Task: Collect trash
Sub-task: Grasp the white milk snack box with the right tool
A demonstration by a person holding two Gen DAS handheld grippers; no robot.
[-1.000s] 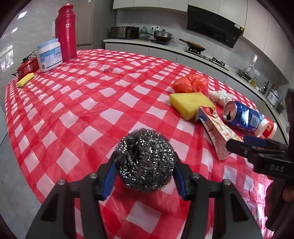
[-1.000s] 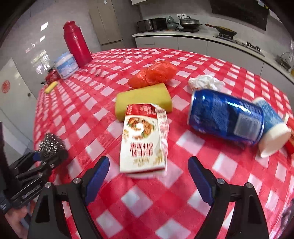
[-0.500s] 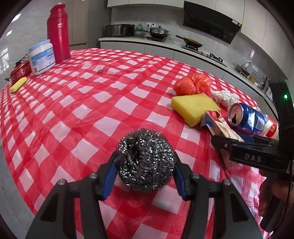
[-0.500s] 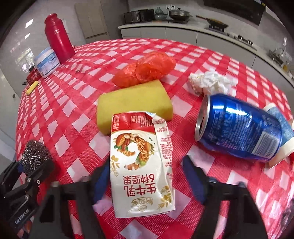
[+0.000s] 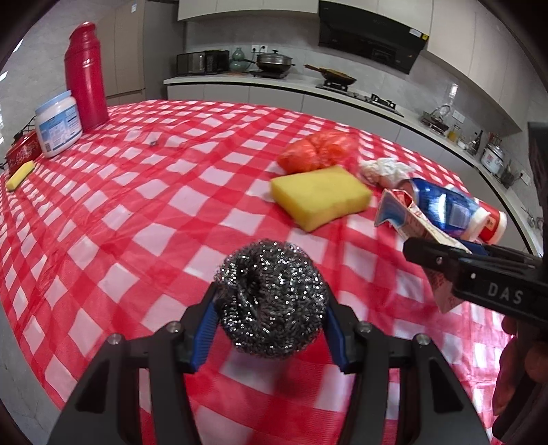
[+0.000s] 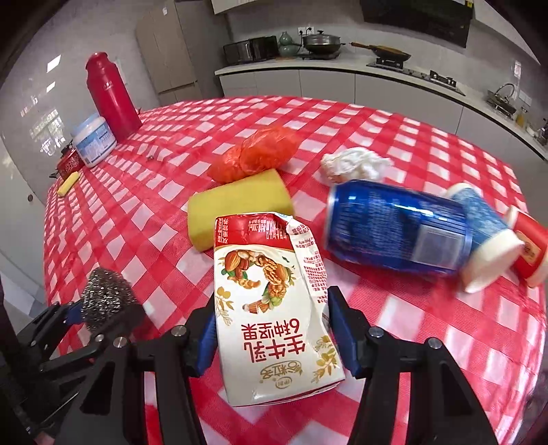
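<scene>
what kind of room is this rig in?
A home kitchen, most likely: a range hood over a gas hob with a wok, a lidded pot on the counter, and a table under a red checked tablecloth.

Home kitchen: black range hood, gas hob with wok, grey counter cabinets, red-checked plastic tablecloth.
</scene>
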